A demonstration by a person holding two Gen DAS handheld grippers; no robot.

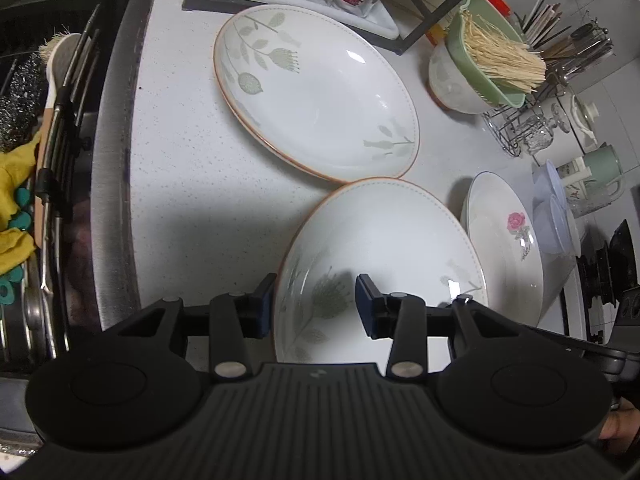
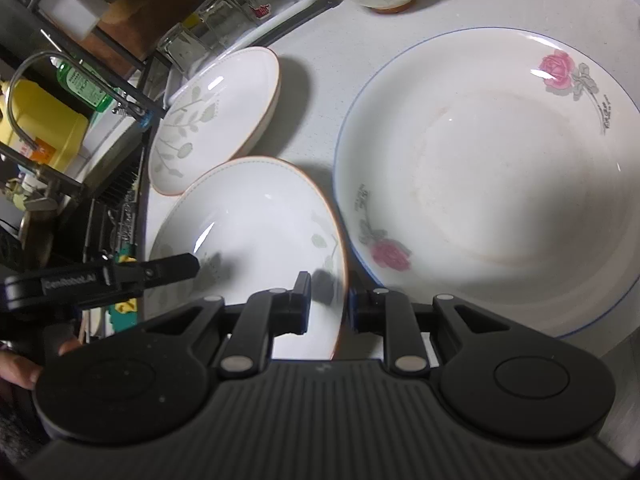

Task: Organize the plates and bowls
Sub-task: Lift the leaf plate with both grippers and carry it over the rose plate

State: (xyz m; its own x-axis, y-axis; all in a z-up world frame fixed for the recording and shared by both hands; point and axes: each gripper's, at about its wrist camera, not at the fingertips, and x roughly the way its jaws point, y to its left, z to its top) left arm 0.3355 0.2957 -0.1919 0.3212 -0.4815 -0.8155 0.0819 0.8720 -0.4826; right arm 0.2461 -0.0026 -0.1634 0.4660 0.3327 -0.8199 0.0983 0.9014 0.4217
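The leaf-pattern plate (image 1: 384, 248) sits near the front of the white counter (image 1: 180, 184), tilted, with both grippers at its rim. The left gripper (image 1: 316, 306) straddles the plate's left rim with its jaws spread, one finger outside the rim and one over the inside; I cannot tell whether either pad touches. The right gripper (image 2: 329, 300) has its jaws drawn close around the plate's right rim (image 2: 342, 280), pinching it or nearly so.

Just behind lies a second leaf plate (image 1: 320, 100) resting on another of the same kind, its near edge almost touching the held plate. To the right, just beside the held plate, stands the rose plate (image 2: 500, 184). Behind that are a bowl (image 1: 452, 84) holding a green strainer (image 1: 480, 52), and a wire rack of utensils (image 1: 560, 48). A tray of glasses (image 2: 224, 24) lines the back. The sink (image 1: 48, 160) borders the counter's left edge. Bare counter shows between the plates and the sink.
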